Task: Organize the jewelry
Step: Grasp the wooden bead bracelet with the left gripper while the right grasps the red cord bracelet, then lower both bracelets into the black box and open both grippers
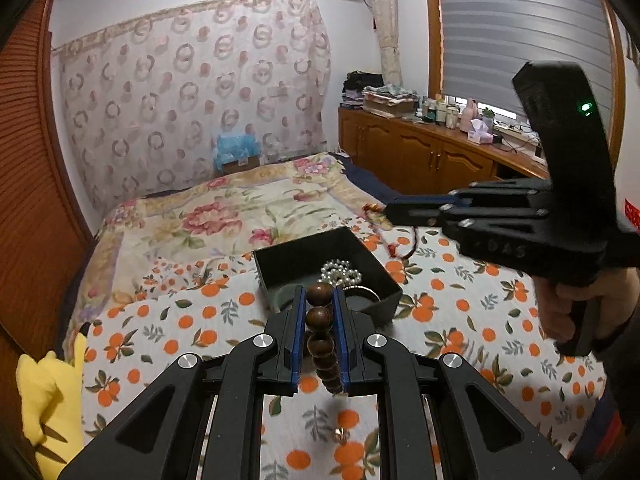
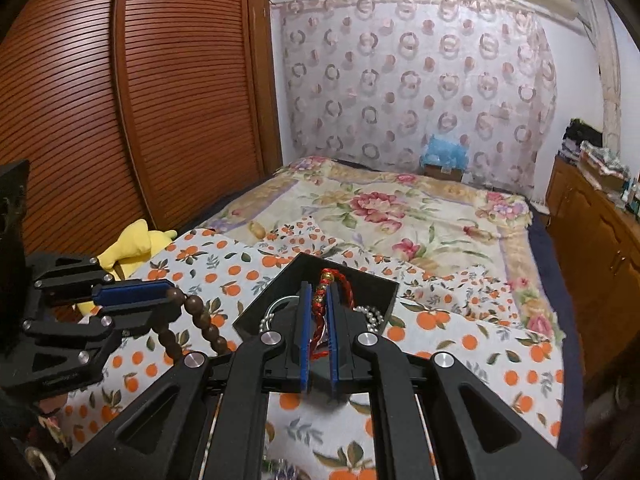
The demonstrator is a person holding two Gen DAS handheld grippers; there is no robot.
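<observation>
Both grippers are holding jewelry over the bed.
Left gripper (image 1: pixel 320 320) is squeezing a brown wooden bead string (image 1: pixel 321 332); right gripper (image 2: pixel 318 320) is pinching a red braided cord bracelet (image 2: pixel 334 286). White pearls (image 1: pixel 340 272) are already lying inside the black square box (image 1: pixel 384 280), so these two are still waiting.

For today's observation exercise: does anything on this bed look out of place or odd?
Nothing looks spilled or damaged. One oddity: a yellow plush toy lies at the bed's edge beside the wardrobe, unrelated to the jewelry. The black box already holds a pearl strand.
</observation>
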